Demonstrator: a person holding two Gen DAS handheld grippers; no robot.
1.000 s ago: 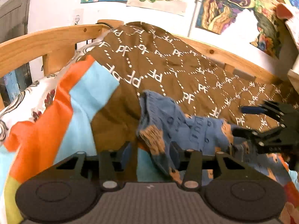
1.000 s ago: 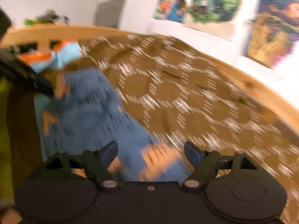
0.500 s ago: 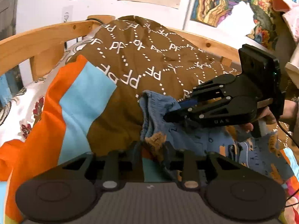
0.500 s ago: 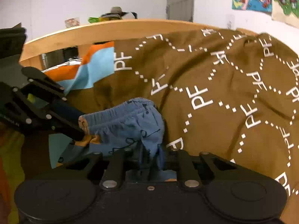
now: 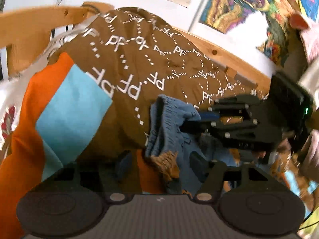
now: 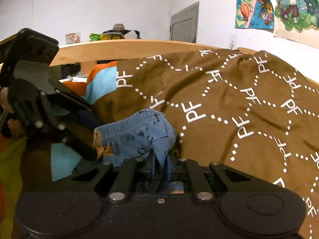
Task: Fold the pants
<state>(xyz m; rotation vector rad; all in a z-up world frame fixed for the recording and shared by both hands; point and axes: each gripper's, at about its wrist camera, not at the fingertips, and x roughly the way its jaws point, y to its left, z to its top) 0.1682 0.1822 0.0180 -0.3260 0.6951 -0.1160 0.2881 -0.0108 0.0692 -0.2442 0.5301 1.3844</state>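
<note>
Small blue pants [image 5: 167, 123] with an elastic waistband and orange print lie bunched on the brown bedspread; they also show in the right wrist view [image 6: 137, 137]. My left gripper [image 5: 159, 162] is open, its fingers spread on either side of the waistband's near, orange-tinted end. My right gripper [image 6: 160, 164] is shut on the waistband's other end; in the left wrist view it [image 5: 191, 120] reaches in from the right. In the right wrist view the left gripper [image 6: 89, 145] sits at the left of the pants.
A brown "PF" patterned blanket [image 5: 139, 63] covers the bed, with an orange and light blue cloth [image 5: 65, 109] at the left. A wooden bed rail [image 6: 129, 49] runs behind. Posters [image 5: 229, 4] hang on the wall.
My right gripper swung in over the pants and closed on the waistband's far end. My left gripper closed on the near end half a second ago, then opened again.
</note>
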